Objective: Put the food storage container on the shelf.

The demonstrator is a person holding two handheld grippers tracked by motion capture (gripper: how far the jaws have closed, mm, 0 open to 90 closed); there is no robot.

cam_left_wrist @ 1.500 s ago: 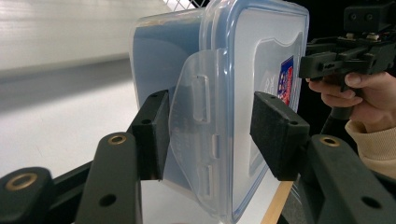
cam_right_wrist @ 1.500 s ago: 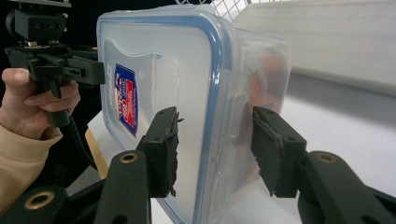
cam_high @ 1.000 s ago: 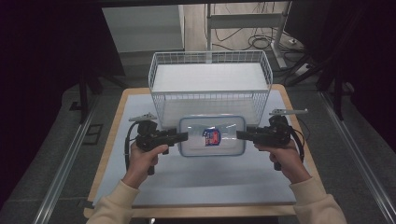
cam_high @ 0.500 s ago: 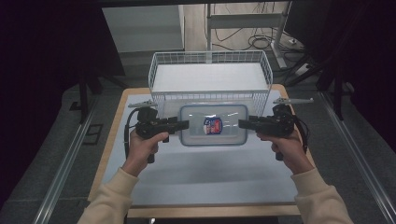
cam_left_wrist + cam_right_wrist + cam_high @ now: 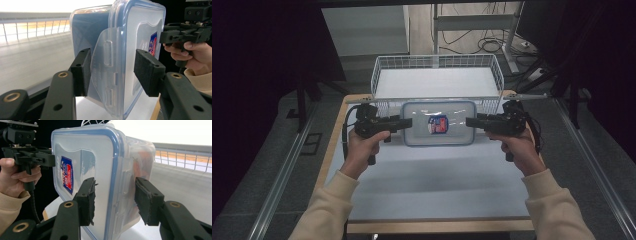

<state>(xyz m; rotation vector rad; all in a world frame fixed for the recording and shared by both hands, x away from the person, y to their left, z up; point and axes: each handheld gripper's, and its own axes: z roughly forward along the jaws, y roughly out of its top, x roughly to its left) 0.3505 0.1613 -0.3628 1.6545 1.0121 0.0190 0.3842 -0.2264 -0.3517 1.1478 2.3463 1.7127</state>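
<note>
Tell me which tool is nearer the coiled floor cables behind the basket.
Right. The right tool sits diagonally before the cables; the left tool holds the container at its far end.

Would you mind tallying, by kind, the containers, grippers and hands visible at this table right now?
Clear lidded plastic container: 1
White wire basket: 1
Handheld grippers: 2, the left gripper and the right gripper
Hands: 2, the left hand and the right hand
Total: 6
</note>
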